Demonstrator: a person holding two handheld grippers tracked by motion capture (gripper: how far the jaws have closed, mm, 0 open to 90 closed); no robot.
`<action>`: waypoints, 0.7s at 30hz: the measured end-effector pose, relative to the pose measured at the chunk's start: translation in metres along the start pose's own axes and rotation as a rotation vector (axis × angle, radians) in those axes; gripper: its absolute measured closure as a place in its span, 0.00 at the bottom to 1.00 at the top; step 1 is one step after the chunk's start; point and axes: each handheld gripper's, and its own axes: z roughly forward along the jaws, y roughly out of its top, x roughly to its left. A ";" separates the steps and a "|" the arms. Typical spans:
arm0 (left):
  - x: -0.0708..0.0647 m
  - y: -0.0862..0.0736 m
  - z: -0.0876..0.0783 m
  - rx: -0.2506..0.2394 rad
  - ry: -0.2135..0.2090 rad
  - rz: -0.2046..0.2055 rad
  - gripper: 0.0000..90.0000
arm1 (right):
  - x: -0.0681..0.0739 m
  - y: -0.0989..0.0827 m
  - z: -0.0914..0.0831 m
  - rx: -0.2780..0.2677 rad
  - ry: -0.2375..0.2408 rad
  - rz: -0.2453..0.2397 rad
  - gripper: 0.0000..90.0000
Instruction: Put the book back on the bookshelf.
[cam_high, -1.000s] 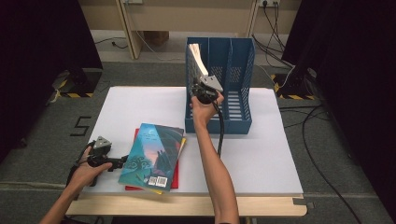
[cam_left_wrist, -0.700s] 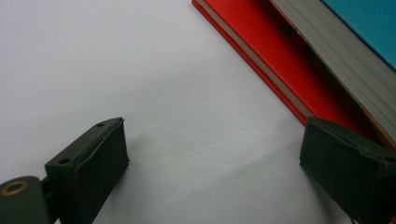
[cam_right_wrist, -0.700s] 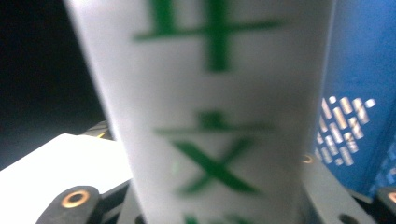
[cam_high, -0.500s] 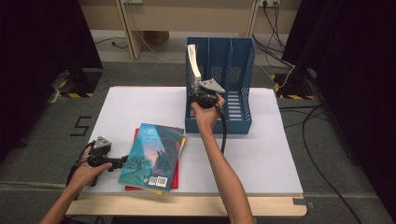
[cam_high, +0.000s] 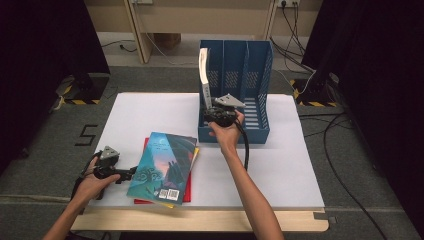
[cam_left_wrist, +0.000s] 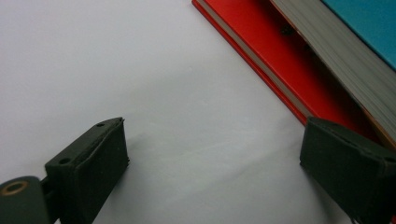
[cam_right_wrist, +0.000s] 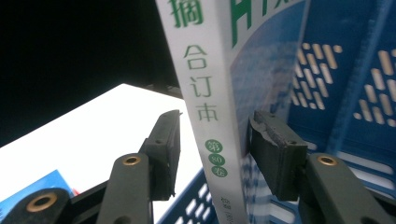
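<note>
Right gripper (cam_right_wrist: 210, 154) has just been opening, jaws parted around the white book (cam_right_wrist: 212, 116), which stands in the blue file rack (cam_high: 260, 95) at twelve o'clock. Unsupported, it could tip over. Left gripper (cam_left_wrist: 210, 172) rests wide open and empty at seven o'clock, beside the red book (cam_left_wrist: 275, 60).

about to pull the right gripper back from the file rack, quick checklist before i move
1. Right gripper released: ok, jaws have just been opening, left pad is clear of the white book, right pad close, contact cannot tell.
2. Book upright in the blue rack, leftmost slot: ok.
3. Book stands without support: cannot tell.
4. Left gripper open, beside the red book: ok.
5. Teal book on top of the stack: ok.
</note>
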 end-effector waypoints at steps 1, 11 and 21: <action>0.000 0.000 0.000 0.000 0.000 0.000 0.07 | 0.002 0.000 0.001 0.002 0.007 -0.004 0.60; 0.000 0.000 0.000 0.000 0.000 0.000 0.07 | 0.008 0.003 -0.001 0.030 0.014 -0.032 0.56; 0.000 0.000 0.000 0.000 0.000 0.000 0.07 | 0.012 0.000 -0.006 0.047 0.050 -0.018 0.56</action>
